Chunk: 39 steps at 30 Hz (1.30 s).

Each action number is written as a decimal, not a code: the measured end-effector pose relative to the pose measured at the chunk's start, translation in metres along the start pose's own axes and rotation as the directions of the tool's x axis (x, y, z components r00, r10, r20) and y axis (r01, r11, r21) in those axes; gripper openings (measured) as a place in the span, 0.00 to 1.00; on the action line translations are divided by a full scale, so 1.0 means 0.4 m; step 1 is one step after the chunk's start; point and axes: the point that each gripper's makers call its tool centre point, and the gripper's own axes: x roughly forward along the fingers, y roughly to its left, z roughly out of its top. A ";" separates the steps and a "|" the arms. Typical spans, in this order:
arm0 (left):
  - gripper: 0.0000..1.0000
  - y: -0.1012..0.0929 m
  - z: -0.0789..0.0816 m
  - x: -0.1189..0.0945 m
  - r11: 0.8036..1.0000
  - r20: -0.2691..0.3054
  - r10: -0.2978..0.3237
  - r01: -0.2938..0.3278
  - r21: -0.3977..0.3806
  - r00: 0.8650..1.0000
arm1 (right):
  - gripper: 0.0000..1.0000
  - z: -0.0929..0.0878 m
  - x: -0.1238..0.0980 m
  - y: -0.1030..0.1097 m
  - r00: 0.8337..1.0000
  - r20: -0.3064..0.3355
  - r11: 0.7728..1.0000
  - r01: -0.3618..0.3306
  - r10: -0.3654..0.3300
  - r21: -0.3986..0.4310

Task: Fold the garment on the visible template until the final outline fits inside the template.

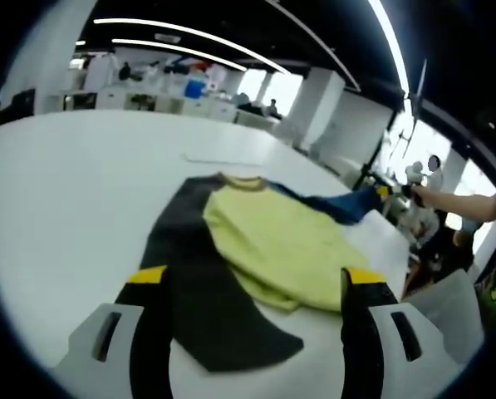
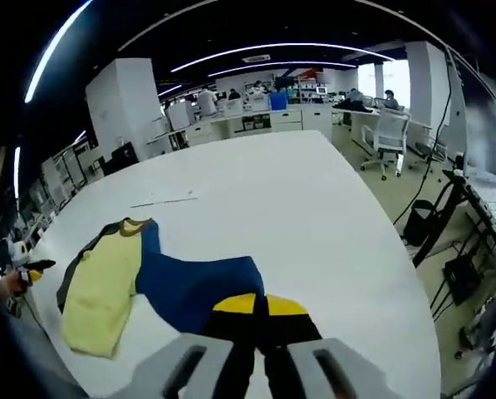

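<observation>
Partly, the right tongs (image 2: 260, 306) hide the garment's (image 2: 189, 287) blue edge.

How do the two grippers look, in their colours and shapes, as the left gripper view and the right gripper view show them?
The left gripper has two black jaws with yellow tips, and each jaw rises from a pale grey body with a dark slot. The right gripper has the same black jaws with yellow tips and the same pale grey slotted bodies. No cables or printed markings can be seen on either one.

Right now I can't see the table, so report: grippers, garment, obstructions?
Left gripper open above dark sleeve. Right gripper shut on blue sleeve. Yellow, dark grey and blue shirt part folded on white table. Nothing obstructing.
</observation>
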 end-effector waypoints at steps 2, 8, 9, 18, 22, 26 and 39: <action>0.80 0.003 -0.001 0.001 1.000 -0.008 0.006 -0.006 0.000 1.000 | 0.00 0.000 0.012 -0.019 1.000 -0.006 0.999 0.011 -0.011 0.036; 0.80 0.010 0.006 0.002 1.000 -0.016 0.021 -0.021 0.002 1.000 | 0.00 -0.033 0.040 -0.049 0.997 -0.066 0.996 0.044 -0.039 0.079; 0.80 0.012 0.008 0.004 1.000 -0.017 0.024 -0.024 0.003 1.000 | 0.00 -0.040 0.043 -0.056 0.996 -0.080 0.994 0.056 -0.049 0.090; 0.80 0.015 0.006 0.014 0.999 -0.027 0.033 -0.033 -0.002 0.999 | 0.00 -0.128 0.060 -0.092 0.977 -0.192 0.980 0.127 -0.097 0.155; 0.80 0.018 0.005 0.016 0.999 -0.028 0.037 -0.037 -0.009 0.999 | 0.00 -0.159 0.070 -0.123 0.967 -0.232 0.975 0.148 -0.107 0.167; 0.80 0.021 0.002 0.018 0.999 -0.034 0.040 -0.041 -0.008 0.999 | 0.00 -0.176 0.080 -0.134 0.964 -0.240 0.975 0.153 -0.111 0.163; 0.80 0.031 -0.011 0.012 0.998 -0.052 0.054 -0.055 -0.017 0.997 | 0.00 -0.213 0.114 -0.146 0.954 -0.272 0.980 0.163 -0.127 0.111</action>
